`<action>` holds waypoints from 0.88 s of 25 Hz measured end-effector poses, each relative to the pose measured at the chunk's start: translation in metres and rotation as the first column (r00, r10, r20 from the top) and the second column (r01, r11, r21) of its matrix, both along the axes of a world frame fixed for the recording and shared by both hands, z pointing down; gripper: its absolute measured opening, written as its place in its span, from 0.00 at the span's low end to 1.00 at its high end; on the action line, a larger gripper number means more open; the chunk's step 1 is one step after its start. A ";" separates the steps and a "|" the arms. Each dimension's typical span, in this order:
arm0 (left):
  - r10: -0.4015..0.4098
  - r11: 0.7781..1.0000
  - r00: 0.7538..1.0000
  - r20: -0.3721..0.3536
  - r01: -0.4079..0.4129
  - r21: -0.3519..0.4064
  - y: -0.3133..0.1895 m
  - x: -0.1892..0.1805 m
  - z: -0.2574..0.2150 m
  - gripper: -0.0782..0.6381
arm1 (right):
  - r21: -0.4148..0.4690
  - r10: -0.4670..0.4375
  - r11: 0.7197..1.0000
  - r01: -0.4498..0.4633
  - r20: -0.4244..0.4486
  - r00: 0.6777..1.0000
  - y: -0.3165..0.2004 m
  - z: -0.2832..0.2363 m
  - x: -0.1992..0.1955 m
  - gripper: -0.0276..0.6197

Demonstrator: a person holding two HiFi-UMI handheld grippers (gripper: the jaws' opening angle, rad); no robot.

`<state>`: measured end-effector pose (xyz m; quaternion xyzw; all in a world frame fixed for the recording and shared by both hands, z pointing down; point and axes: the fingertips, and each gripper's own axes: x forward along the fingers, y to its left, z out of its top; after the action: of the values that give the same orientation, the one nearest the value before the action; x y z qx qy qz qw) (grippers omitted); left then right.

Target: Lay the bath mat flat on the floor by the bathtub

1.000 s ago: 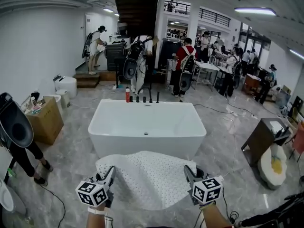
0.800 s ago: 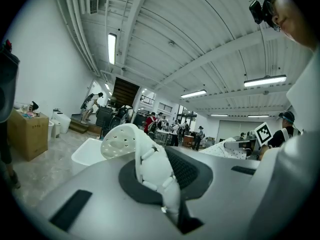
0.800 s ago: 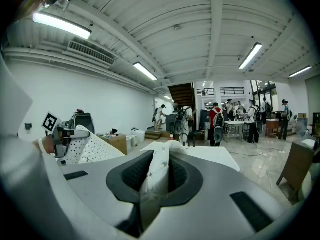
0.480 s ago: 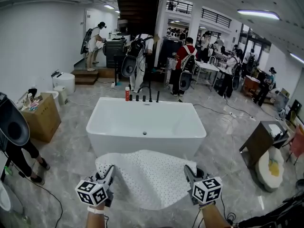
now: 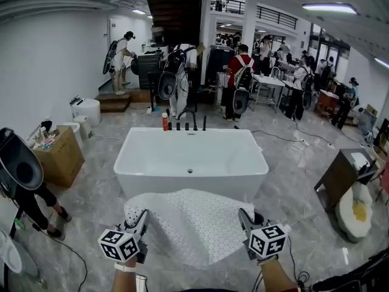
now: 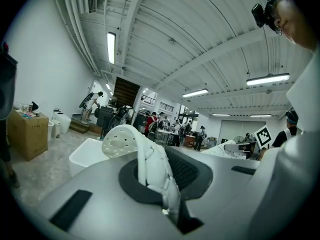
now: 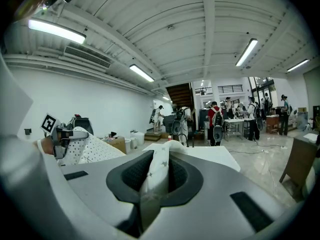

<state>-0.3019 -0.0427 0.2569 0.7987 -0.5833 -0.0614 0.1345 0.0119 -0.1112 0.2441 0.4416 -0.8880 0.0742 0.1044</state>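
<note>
We hold the bath mat (image 5: 189, 224) up in front of the bathtub (image 5: 189, 163), the left gripper (image 5: 141, 221) and right gripper (image 5: 245, 219) each pinching a near corner. We should lower both evenly, letting the far edge meet the floor (image 5: 85, 205) first, parallel to the tub.

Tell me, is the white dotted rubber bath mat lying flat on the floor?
No: the bath mat is held up, its corners pinched in the left claw and right claw.
</note>
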 end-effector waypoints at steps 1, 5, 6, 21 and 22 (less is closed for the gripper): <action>-0.004 1.000 1.000 0.001 0.004 0.002 -0.002 0.003 -0.003 0.15 | 0.000 -0.002 1.000 0.002 0.004 1.000 -0.002 0.000 0.004 0.13; -0.010 1.000 1.000 0.016 0.010 0.003 -0.009 0.018 -0.010 0.15 | -0.003 -0.007 1.000 0.007 0.022 1.000 -0.010 0.001 0.020 0.13; -0.012 1.000 1.000 0.022 0.012 0.004 -0.009 0.022 -0.012 0.15 | -0.005 -0.010 1.000 0.010 0.028 1.000 -0.011 0.001 0.023 0.13; -0.055 0.998 0.992 0.113 0.054 0.006 -0.006 0.079 -0.035 0.15 | 0.003 -0.043 0.999 0.043 0.127 0.991 -0.022 0.005 0.082 0.13; -0.059 0.998 0.991 0.117 0.059 0.008 -0.005 0.085 -0.036 0.15 | 0.001 -0.044 0.999 0.044 0.133 0.990 -0.022 0.006 0.087 0.13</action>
<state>-0.2172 -0.0476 0.2209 0.7836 -0.6134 -0.0196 0.0964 0.0988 -0.1328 0.2504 0.4161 -0.9024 0.1018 0.0469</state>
